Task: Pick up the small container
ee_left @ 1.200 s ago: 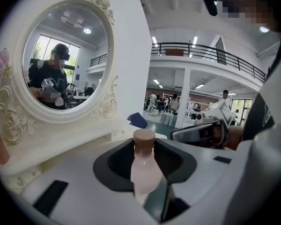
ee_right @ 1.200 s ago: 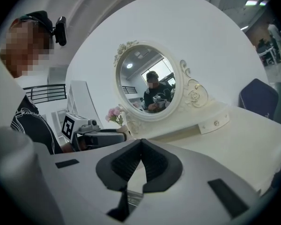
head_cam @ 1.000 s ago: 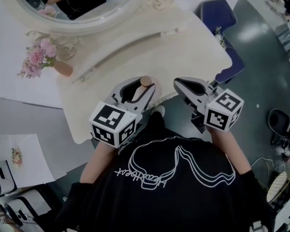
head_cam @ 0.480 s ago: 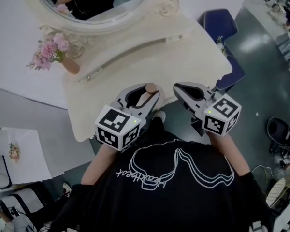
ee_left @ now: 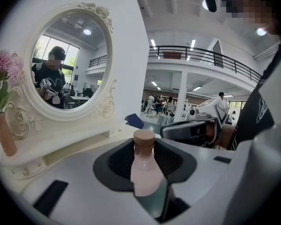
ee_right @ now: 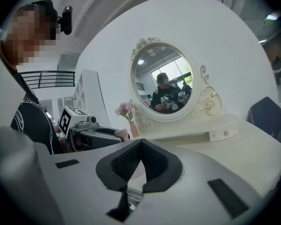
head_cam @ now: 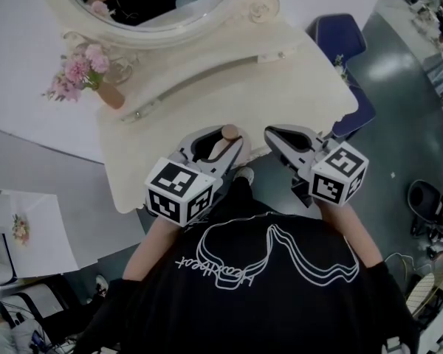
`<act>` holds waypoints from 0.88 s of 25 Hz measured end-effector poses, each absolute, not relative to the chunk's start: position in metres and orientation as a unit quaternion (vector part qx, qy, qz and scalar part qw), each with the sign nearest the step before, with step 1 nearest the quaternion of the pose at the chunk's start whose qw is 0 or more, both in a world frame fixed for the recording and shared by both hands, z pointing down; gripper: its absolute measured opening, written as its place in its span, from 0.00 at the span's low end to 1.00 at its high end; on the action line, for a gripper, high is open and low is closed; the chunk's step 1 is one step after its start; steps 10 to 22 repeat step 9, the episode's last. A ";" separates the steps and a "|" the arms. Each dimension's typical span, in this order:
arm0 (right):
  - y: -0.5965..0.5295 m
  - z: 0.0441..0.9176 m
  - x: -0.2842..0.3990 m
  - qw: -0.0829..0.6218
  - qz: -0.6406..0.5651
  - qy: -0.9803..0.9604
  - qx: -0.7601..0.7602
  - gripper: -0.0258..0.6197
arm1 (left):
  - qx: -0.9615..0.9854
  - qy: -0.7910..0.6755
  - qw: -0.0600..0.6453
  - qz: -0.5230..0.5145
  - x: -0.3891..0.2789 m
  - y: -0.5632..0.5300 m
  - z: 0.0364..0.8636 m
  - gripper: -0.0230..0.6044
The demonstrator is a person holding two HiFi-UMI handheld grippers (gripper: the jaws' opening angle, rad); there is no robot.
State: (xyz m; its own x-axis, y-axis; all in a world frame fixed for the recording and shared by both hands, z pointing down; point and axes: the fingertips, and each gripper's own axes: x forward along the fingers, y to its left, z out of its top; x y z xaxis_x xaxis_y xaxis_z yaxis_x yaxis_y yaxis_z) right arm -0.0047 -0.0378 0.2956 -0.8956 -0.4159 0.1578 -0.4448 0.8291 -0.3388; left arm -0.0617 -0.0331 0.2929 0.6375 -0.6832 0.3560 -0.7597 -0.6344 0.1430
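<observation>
The small container (head_cam: 227, 133) is a pale pink bottle with a brownish cap (ee_left: 144, 138). It stands upright between the jaws of my left gripper (head_cam: 217, 146), which is shut on its body (ee_left: 144, 172) above the front edge of the cream dressing table (head_cam: 207, 87). My right gripper (head_cam: 275, 134) hovers just to the right, off the table's front edge. Its jaws are shut tip to tip with nothing in them (ee_right: 140, 142). Each gripper shows in the other's view: the right gripper (ee_left: 192, 128) and the left gripper (ee_right: 91, 135).
An oval mirror (head_cam: 148, 6) in a carved cream frame stands at the back of the table. A vase of pink flowers (head_cam: 88, 68) sits at the back left. A shallow drawer (ee_right: 223, 134) runs under the mirror. A blue chair (head_cam: 340, 39) stands to the right.
The head view has shifted a little. Both grippers hold their places, and the left one keeps the bottle.
</observation>
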 end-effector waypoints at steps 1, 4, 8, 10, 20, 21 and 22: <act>-0.038 0.296 -0.006 0.039 0.187 -0.955 0.225 0.05 | 0.894 -0.403 0.142 0.135 -0.062 -0.034 0.292 0.26; -0.039 0.296 -0.008 0.040 0.192 -0.955 0.224 0.05 | 0.895 -0.401 0.142 0.135 -0.062 -0.035 0.291 0.26; -0.042 0.297 -0.010 0.039 0.193 -0.954 0.225 0.05 | 0.896 -0.400 0.140 0.133 -0.063 -0.039 0.290 0.26; -0.043 0.297 -0.010 0.038 0.193 -0.954 0.226 0.05 | 0.896 -0.399 0.139 0.132 -0.063 -0.040 0.289 0.26; -0.043 0.297 -0.010 0.038 0.193 -0.954 0.226 0.05 | 0.896 -0.399 0.139 0.132 -0.063 -0.040 0.289 0.26; -0.043 0.297 -0.010 0.038 0.193 -0.954 0.226 0.05 | 0.896 -0.399 0.139 0.132 -0.063 -0.040 0.289 0.26; -0.043 0.297 -0.010 0.038 0.193 -0.954 0.226 0.05 | 0.896 -0.399 0.139 0.132 -0.063 -0.040 0.289 0.26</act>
